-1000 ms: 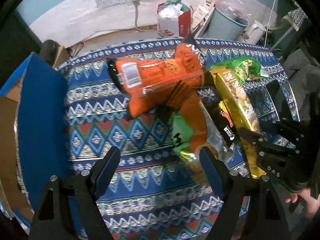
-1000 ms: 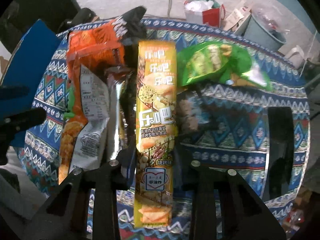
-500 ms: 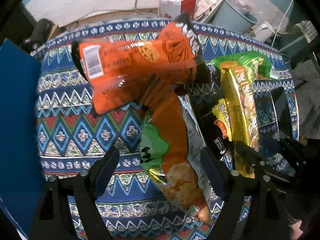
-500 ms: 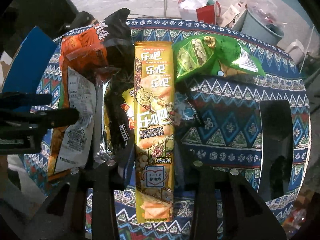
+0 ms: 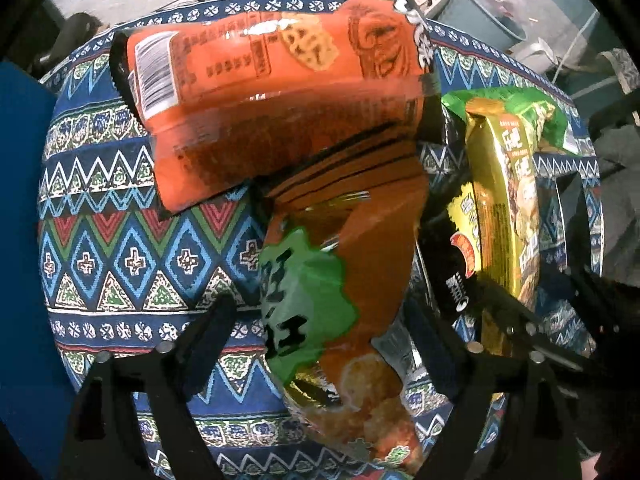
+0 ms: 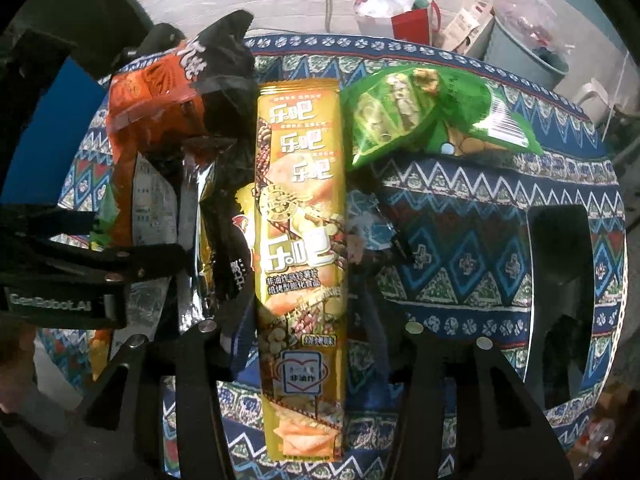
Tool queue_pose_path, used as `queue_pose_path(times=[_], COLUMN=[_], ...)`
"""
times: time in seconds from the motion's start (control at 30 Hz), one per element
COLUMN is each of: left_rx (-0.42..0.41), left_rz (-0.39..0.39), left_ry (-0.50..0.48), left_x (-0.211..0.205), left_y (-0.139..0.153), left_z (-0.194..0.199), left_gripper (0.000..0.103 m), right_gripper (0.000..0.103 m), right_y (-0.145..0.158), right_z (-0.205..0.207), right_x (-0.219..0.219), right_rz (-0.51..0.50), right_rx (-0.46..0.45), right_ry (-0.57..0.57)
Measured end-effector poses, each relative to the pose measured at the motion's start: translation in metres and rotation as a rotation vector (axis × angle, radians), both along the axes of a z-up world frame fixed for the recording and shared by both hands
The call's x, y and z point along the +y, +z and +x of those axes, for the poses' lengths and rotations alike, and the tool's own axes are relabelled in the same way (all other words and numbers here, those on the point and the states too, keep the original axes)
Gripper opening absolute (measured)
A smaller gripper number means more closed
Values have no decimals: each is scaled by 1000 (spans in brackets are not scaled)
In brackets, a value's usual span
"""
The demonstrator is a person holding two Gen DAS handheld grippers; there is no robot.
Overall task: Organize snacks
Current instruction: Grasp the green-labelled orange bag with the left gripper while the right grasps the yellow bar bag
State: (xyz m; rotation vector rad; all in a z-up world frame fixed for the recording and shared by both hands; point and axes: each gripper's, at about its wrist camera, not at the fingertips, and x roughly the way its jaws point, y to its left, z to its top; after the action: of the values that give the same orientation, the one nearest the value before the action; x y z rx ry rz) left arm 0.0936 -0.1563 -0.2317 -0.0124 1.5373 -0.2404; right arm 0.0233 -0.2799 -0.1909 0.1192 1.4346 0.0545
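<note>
Covering table: patterned blue cloth

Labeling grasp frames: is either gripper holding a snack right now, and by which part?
Neither. Right gripper is opening, pads clear of the yellow cracker pack between them. Left gripper is closing around the orange chip bag, not yet gripping.

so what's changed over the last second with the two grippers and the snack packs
The right gripper has let go of the long yellow pack; its jaws are opening and the pack lies between them on the patterned cloth. The left gripper has come down over the orange bag with the green patch, jaws closing. The green bag stayed put.
</note>
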Motion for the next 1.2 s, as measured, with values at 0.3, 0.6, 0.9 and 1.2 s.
queue_pose_path(times=[0.3, 0.6, 0.9, 1.2], left_rx=[-51, -142, -248, -333], left_rz=[38, 80, 114, 134], left_ry=[-84, -128, -147, -143], left_x=[12, 33, 63, 98], left_y=[7, 40, 83, 116], left_z=[-20, -37, -50, -52], left_gripper=[36, 35, 35, 34], right_gripper=[29, 29, 29, 29], right_y=[5, 32, 65, 93], right_z=[-2, -6, -5, 7], right_x=[12, 11, 25, 57], right_rz=[-40, -39, -42, -35], right_rx=[-11, -53, -109, -162], right_ry=[55, 48, 54, 92])
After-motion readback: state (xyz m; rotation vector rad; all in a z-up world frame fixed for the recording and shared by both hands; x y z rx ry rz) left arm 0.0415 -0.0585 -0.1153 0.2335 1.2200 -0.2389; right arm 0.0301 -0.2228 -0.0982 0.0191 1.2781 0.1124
